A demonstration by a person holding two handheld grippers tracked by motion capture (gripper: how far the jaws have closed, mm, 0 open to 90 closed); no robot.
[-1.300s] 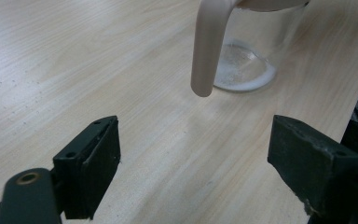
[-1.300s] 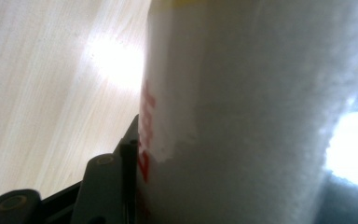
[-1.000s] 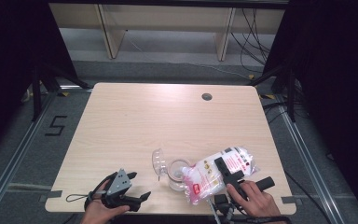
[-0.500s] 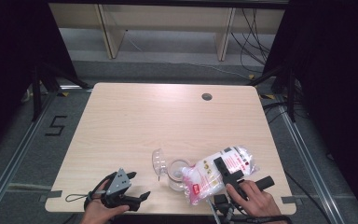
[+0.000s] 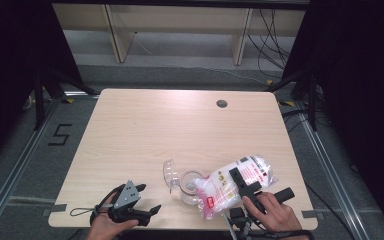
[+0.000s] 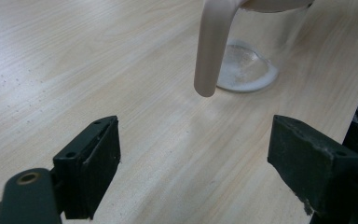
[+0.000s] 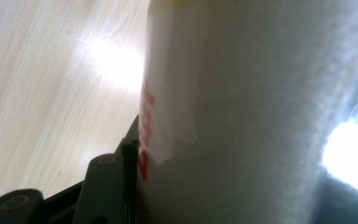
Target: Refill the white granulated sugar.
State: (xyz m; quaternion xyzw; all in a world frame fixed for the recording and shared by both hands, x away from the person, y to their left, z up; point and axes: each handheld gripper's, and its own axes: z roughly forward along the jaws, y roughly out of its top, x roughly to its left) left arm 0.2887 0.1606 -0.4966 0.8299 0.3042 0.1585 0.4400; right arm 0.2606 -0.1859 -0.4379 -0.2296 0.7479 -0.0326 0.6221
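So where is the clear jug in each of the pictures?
High view: the clear jug stands near the table's front edge, tucked under the white bag's lower end.
Left gripper view: top middle, handle hanging down, beyond the open jaws.
Right gripper view: I cannot make it out; the bag blocks it.
Shared landmark: the pale wooden table.

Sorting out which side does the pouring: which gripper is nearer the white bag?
Right. The right gripper is clamped on the white bag over the clear jug; the left gripper sits apart, beyond the jug, jaws open.
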